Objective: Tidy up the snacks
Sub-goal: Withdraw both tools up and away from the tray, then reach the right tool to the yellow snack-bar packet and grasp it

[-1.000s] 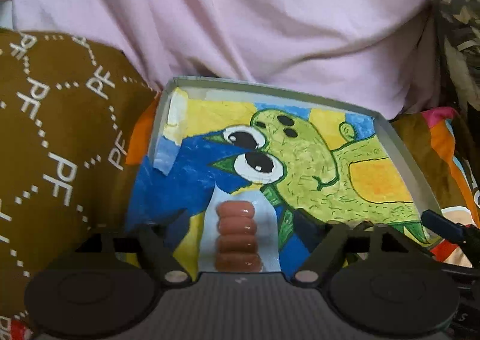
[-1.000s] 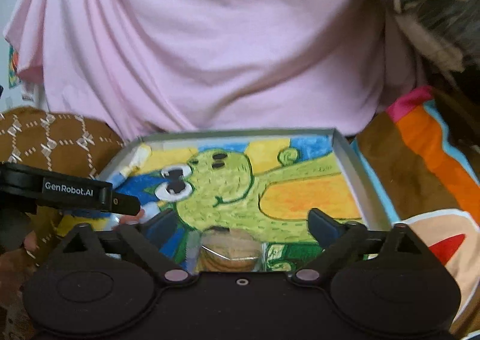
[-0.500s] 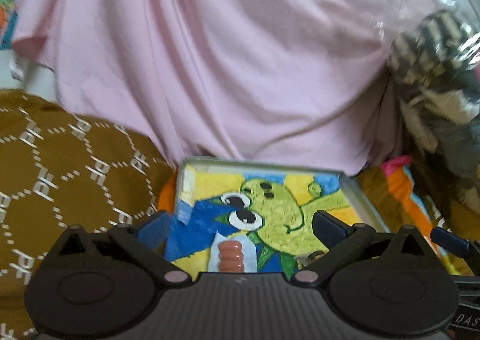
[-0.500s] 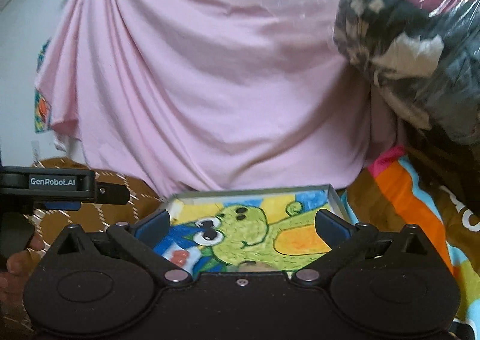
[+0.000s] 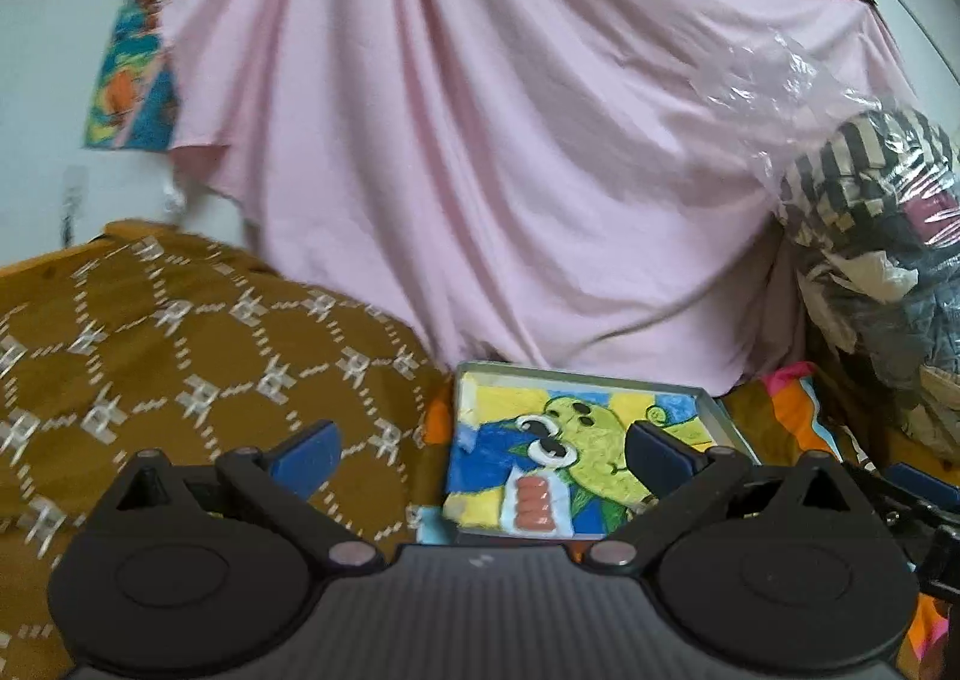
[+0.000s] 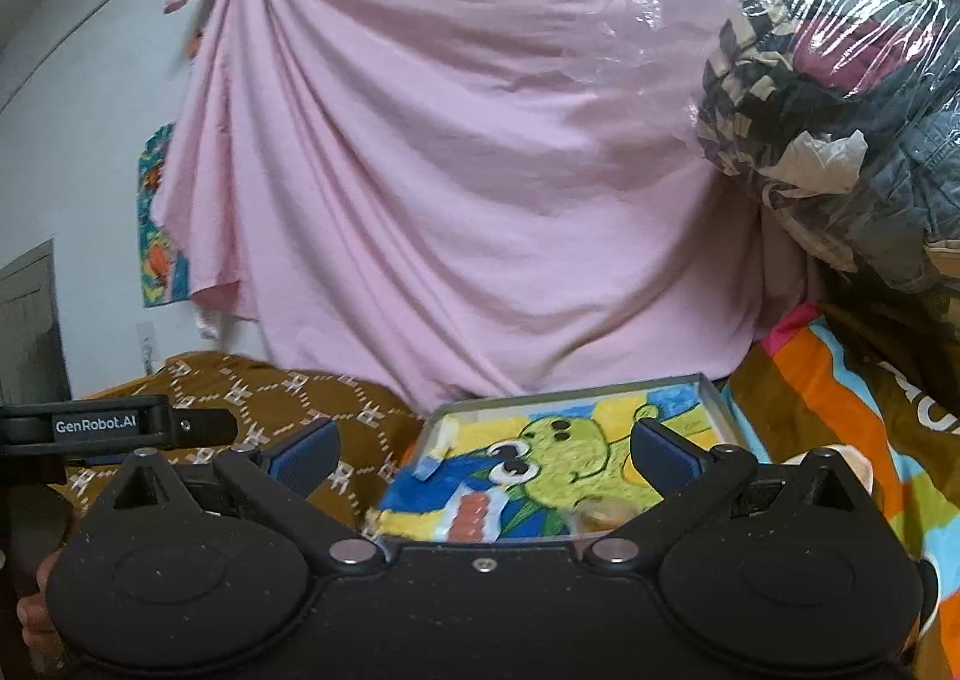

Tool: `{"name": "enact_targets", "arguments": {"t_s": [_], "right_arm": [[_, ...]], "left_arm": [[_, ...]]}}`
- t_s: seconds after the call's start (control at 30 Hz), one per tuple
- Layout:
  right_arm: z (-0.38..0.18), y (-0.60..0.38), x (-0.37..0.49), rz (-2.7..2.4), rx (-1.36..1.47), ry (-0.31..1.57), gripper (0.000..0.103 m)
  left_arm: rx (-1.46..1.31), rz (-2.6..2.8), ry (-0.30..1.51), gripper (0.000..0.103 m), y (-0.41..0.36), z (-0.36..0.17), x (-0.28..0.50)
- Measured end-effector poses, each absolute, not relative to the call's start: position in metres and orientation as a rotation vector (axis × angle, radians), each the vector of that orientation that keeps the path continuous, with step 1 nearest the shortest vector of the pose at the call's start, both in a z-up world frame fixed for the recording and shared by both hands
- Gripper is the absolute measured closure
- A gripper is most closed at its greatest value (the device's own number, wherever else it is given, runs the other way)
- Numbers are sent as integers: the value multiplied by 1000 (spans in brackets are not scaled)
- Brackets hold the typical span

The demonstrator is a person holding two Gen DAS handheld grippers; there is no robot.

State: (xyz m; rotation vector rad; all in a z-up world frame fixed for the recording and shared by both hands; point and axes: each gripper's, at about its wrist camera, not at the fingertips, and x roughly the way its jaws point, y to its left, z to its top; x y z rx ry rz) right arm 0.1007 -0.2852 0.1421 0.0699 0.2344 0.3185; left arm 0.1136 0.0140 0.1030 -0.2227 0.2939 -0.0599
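A shallow grey tray [image 5: 465, 380] with a green cartoon picture on its floor lies on the bed; it also shows in the right wrist view [image 6: 711, 398]. A clear pack of small brown sausages [image 5: 531, 503] lies at the tray's near left, also in the right wrist view [image 6: 471, 512]. A clear pack of round biscuits [image 6: 603, 513] lies to its right. My left gripper [image 5: 480, 455] is open and empty, held back above the tray's near edge. My right gripper [image 6: 483, 449] is open and empty, also back from the tray.
A brown patterned blanket [image 5: 180, 332] lies left of the tray. A striped colourful blanket [image 6: 840, 410] lies on the right. A pink sheet [image 5: 510, 140] hangs behind. A plastic bag of clothes [image 6: 840, 98] bulges at the upper right. The left gripper's body [image 6: 96, 428] shows at left.
Both grippers have pulled back and up from the tray, leaving the sausage pack and the biscuit pack lying in it. The tray looks much smaller now.
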Motion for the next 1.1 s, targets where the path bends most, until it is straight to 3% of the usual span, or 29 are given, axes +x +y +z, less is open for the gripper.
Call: {"name": "enact_targets", "arguments": {"t_s": [0.5,1.1], "right_arm": [[90,-253,37,400,-78,364,1],[32,-249,33,370,-134,599,1]], "left_arm": [[-103,3,422,0,39,57,45],[-15,-71,689,0,26,-8,37]]}}
